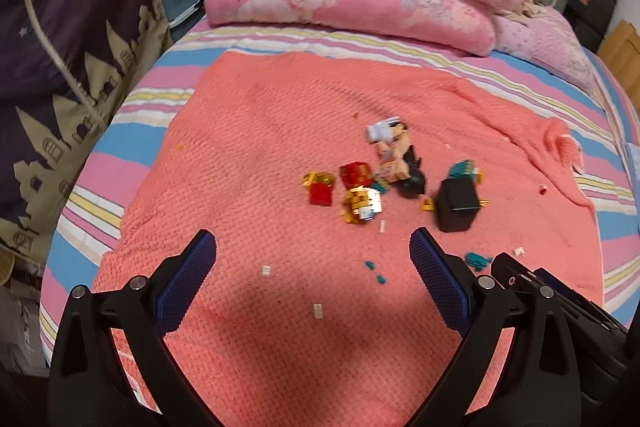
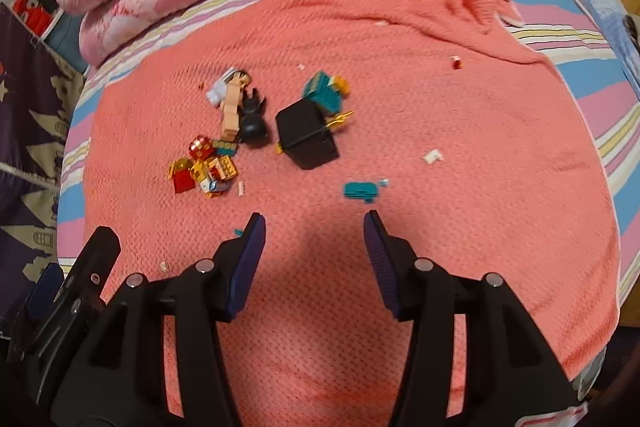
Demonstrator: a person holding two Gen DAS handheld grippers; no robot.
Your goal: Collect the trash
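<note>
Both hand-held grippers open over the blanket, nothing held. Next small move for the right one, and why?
Probably ease the right hand-held gripper forward and down onto the teal brick piece. It is the nearest loose piece, lying just ahead of the open jaws and apart from the black box and the cluttered toy pile, so it looks easiest to pinch cleanly.

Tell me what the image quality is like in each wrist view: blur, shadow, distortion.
Left wrist view: heavy fisheye bending of the striped bed edges, motion blur on the brick pile, soft shadow on the coral blanket between the open jaws. Right wrist view: same barrel distortion, black box slightly smeared, dark shadow near the gripper.
</note>
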